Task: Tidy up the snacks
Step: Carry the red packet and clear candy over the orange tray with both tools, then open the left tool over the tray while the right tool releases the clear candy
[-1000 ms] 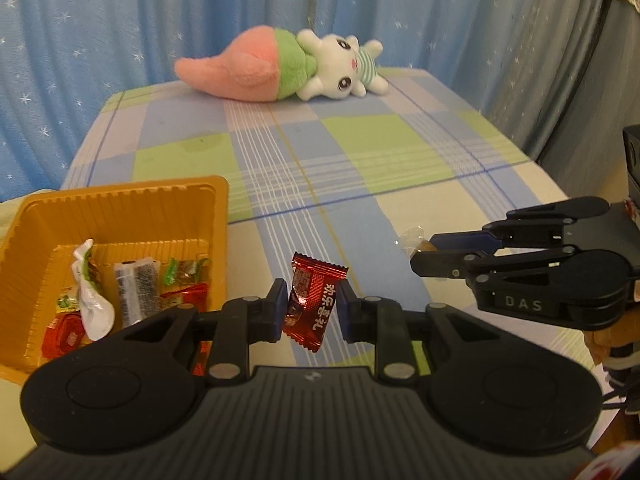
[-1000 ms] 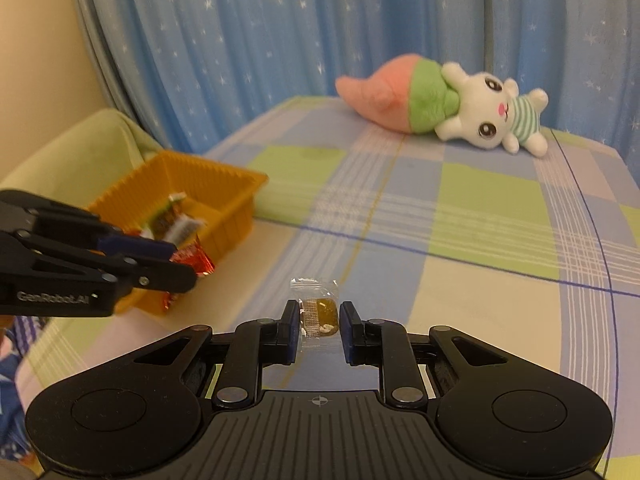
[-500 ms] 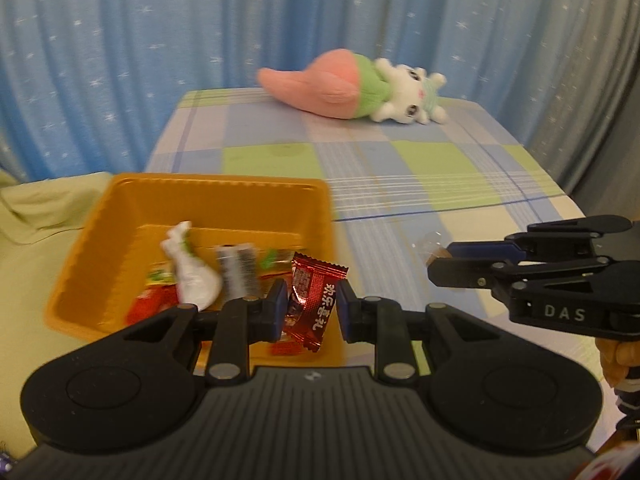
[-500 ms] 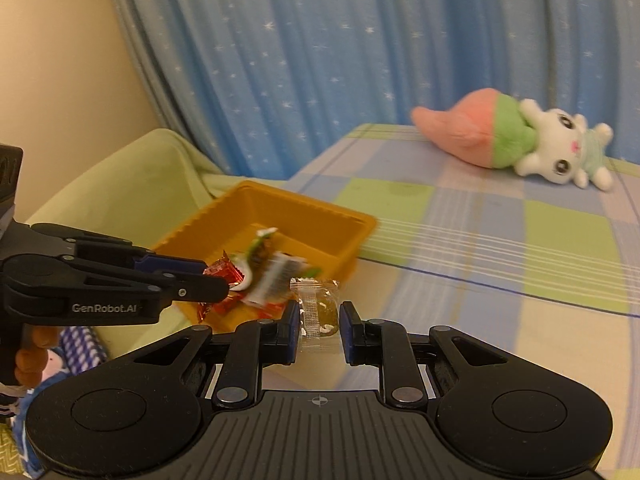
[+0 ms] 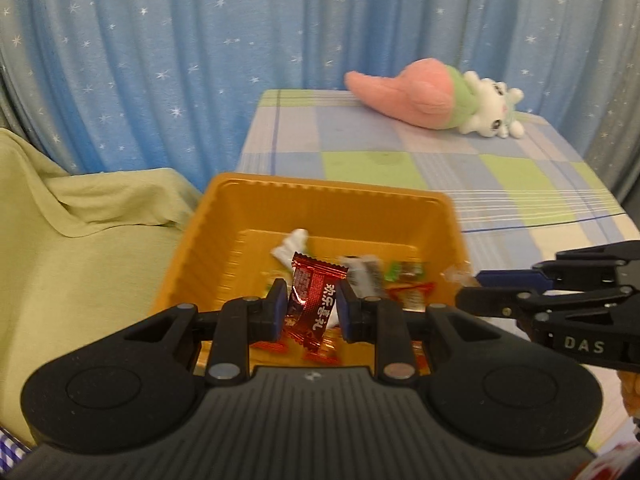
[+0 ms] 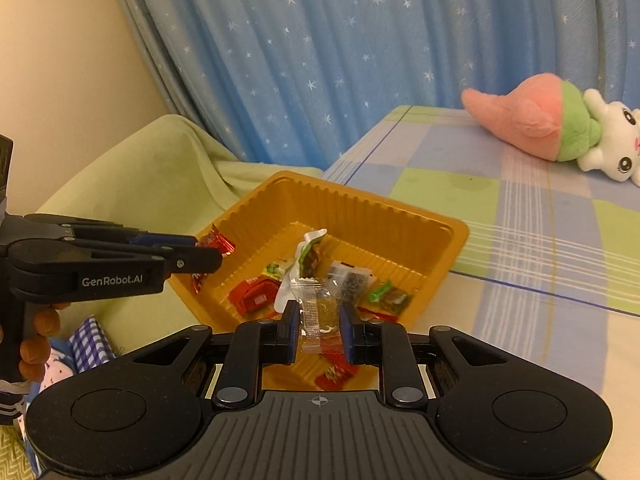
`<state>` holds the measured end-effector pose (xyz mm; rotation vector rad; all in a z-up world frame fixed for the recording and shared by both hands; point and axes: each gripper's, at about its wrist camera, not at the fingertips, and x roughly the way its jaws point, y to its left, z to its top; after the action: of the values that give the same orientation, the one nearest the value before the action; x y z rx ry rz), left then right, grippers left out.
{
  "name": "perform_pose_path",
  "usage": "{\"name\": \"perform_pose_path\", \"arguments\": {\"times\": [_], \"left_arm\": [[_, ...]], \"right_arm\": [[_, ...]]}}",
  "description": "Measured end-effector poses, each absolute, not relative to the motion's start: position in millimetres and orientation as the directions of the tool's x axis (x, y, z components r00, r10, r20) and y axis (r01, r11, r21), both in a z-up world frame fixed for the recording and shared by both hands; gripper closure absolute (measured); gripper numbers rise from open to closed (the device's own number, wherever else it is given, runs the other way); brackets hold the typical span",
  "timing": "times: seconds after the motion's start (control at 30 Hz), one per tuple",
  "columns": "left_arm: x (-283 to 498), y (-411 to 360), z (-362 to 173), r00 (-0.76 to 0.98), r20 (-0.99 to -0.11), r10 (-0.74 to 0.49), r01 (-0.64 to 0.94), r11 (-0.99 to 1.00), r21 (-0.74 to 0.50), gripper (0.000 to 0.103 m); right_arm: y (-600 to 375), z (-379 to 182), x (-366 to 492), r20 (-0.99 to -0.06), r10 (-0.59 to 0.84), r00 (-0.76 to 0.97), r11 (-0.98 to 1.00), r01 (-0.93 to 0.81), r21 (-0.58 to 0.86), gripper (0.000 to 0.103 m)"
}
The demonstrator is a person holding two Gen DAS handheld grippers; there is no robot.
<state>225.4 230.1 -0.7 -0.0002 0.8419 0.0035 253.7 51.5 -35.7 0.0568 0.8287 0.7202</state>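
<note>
My left gripper point(image 5: 311, 312) is shut on a red candy packet point(image 5: 314, 304) and holds it over the near side of the orange tray point(image 5: 256, 216). My right gripper point(image 6: 319, 328) is shut on a clear-wrapped amber candy point(image 6: 320, 308) above the tray's near rim; the tray point(image 6: 360, 208) holds several wrapped snacks. The right gripper point(image 5: 472, 286) shows at the right of the left wrist view, over the tray's right rim. The left gripper point(image 6: 212, 250) with the red packet point(image 6: 216, 240) shows at the left of the right wrist view.
The tray sits at the left edge of a checked tablecloth point(image 5: 520, 176). A pink, green and white plush toy point(image 5: 432, 98) lies at the table's far end. A green-covered seat point(image 5: 80, 240) is left of the tray. Blue star curtains hang behind.
Both grippers have swung left from the open tablecloth to above the orange tray, each still holding its candy.
</note>
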Motion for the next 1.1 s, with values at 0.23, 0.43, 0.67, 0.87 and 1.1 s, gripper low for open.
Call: {"name": "perform_pose_path", "arguments": {"times": [0.23, 0.43, 0.67, 0.87, 1.1], "left_arm": [[259, 256, -15, 0.650, -0.760, 0.027, -0.005, 1.000, 0.031, 0.079], [284, 269, -28, 0.631, -0.775, 0.029, 0.010, 0.999, 0.046, 0.079], [305, 276, -41, 0.615, -0.789, 0.019, 0.031, 0.998, 0.048, 0.079], [313, 280, -52, 0.605, -0.796, 0.015, 0.036, 0.998, 0.046, 0.079], [304, 285, -54, 0.599, -0.800, -0.023, 0.034, 0.999, -0.003, 0.078]], "right_arm": [[72, -43, 273, -0.674, 0.573, 0.466, 0.790, -0.533, 0.303, 0.081], [79, -46, 287, -0.685, 0.549, 0.479, 0.810, -0.508, 0.294, 0.081], [81, -48, 293, -0.694, 0.526, 0.492, 0.829, -0.480, 0.288, 0.081], [80, -49, 296, -0.700, 0.508, 0.502, 0.843, -0.458, 0.283, 0.081], [80, -48, 299, -0.701, 0.499, 0.509, 0.850, -0.444, 0.283, 0.081]]}}
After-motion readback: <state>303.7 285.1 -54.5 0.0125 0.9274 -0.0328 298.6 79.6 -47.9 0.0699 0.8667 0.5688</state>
